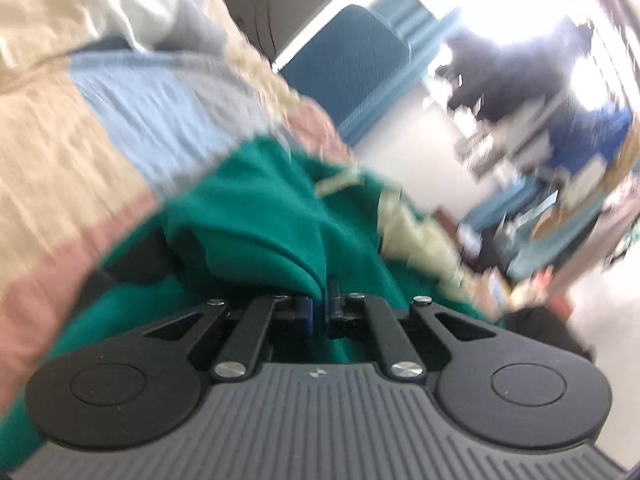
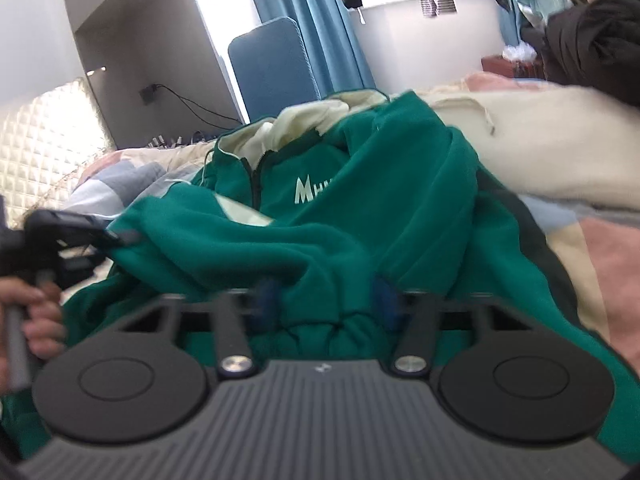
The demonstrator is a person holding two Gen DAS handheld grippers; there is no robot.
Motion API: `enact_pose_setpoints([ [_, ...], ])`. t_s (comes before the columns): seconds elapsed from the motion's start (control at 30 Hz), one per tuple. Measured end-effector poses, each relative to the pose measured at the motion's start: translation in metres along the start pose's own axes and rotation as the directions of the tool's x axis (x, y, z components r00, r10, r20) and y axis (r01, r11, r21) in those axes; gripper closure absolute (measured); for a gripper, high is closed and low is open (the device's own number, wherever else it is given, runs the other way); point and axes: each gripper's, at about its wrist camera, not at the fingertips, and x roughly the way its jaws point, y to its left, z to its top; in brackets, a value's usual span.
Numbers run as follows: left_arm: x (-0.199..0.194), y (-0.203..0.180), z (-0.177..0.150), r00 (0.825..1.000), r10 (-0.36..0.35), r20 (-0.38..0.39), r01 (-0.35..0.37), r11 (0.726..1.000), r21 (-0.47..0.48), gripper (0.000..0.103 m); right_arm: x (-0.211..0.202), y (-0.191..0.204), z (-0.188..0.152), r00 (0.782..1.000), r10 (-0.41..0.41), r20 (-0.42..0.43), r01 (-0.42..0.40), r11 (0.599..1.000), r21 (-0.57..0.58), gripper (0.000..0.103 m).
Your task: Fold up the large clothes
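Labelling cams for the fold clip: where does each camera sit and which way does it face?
Left wrist: on the left gripper, facing along shut fingers pinching the green hoodie; patchwork quilt beyond; no hand visible.
Right wrist: on the right gripper, facing across the bed toward the blue curtain; bunched hoodie cloth between its pads; the person's left hand shows at left.
Shared: hoodie, quilt.

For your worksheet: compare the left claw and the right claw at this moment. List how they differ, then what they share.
Left claw: pads pinched shut on a thin fold of the green jacket. Right claw: pads stand well apart, bunched jacket fabric between them; whether they press it is unclear. Shared: both are black with blue pads, working the same jacket.
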Motion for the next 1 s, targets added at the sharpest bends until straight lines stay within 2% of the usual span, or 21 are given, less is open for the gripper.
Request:
enact_pose_setpoints([
  [0.03, -0.007, 0.001, 0.007, 1.000, 0.001, 0.024, -0.001, 1.000, 0.000, 0.097, -0.001, 0.002, 0.000, 1.000, 0.026, 0.005, -0.026, 1.000, -0.009, 0.072],
  [0.13, -0.023, 0.010, 0.023, 0.996, 0.045, 0.082, -0.045, 0.999, -0.006, 0.098, 0.000, 0.015, 0.002, 0.995, 0.099, 0.016, -0.099, 0.995, 0.007, 0.076],
  [0.23, -0.026, 0.029, 0.030, 0.983, 0.146, 0.111, -0.145, 0.989, -0.016, 0.097, 0.008, 0.041, 0.001, 0.988, 0.155, -0.006, -0.155, 0.988, -0.025, 0.076],
  [0.33, -0.015, 0.057, 0.030, 0.965, 0.256, 0.063, -0.254, 0.966, -0.045, 0.097, 0.023, 0.058, -0.009, 0.978, 0.197, -0.070, -0.201, 0.978, -0.053, 0.077],
  [0.47, 0.006, 0.074, 0.022, 0.944, 0.330, -0.012, -0.330, 0.943, -0.035, 0.097, 0.036, 0.069, -0.027, 0.972, 0.185, -0.142, -0.206, 0.968, -0.147, 0.077],
  [0.57, 0.007, 0.065, 0.021, 0.938, 0.345, 0.004, -0.345, 0.938, 0.024, 0.095, 0.041, 0.071, -0.029, 0.972, 0.184, -0.144, -0.208, 0.963, -0.174, 0.076],
  [0.63, 0.003, 0.058, 0.022, 0.939, 0.343, 0.015, -0.344, 0.937, 0.060, 0.092, 0.040, 0.068, -0.026, 0.972, 0.191, -0.139, -0.211, 0.966, -0.151, 0.076],
  [0.67, 0.001, 0.052, 0.023, 0.938, 0.345, 0.013, -0.345, 0.935, 0.081, 0.084, 0.039, 0.066, -0.025, 0.971, 0.197, -0.135, -0.215, 0.967, -0.134, 0.076],
  [0.7, -0.004, 0.052, 0.024, 0.936, 0.351, 0.011, -0.350, 0.932, 0.096, 0.073, 0.039, 0.065, -0.024, 0.971, 0.202, -0.129, -0.218, 0.968, -0.122, 0.076],
  [0.73, -0.009, 0.049, 0.023, 0.933, 0.359, 0.008, -0.357, 0.927, 0.113, 0.067, 0.038, 0.063, -0.024, 0.972, 0.202, -0.121, -0.216, 0.969, -0.117, 0.073],
  [0.77, -0.013, 0.042, 0.022, 0.923, 0.384, 0.007, -0.381, 0.914, 0.139, 0.059, 0.035, 0.063, -0.022, 0.974, 0.201, -0.108, -0.214, 0.969, -0.121, 0.070],
  [0.8, -0.019, 0.036, 0.021, 0.915, 0.403, 0.017, -0.400, 0.900, 0.171, 0.059, 0.032, 0.064, -0.022, 0.975, 0.202, -0.095, -0.213, 0.969, -0.129, 0.069],
  [0.87, -0.035, 0.023, 0.014, 0.914, 0.403, 0.042, -0.401, 0.883, 0.243, 0.055, 0.025, 0.064, -0.020, 0.975, 0.212, -0.068, -0.220, 0.966, -0.135, 0.058],
  [0.93, -0.047, 0.009, 0.007, 0.925, 0.379, 0.042, -0.374, 0.882, 0.287, 0.054, 0.018, 0.064, -0.016, 0.973, 0.228, -0.038, -0.231, 0.964, -0.129, 0.053],
  [1.0, -0.056, -0.007, -0.001, 0.950, 0.310, 0.023, -0.300, 0.895, 0.331, 0.053, 0.011, 0.066, -0.013, 0.971, 0.240, -0.006, -0.239, 0.963, -0.128, 0.053],
])
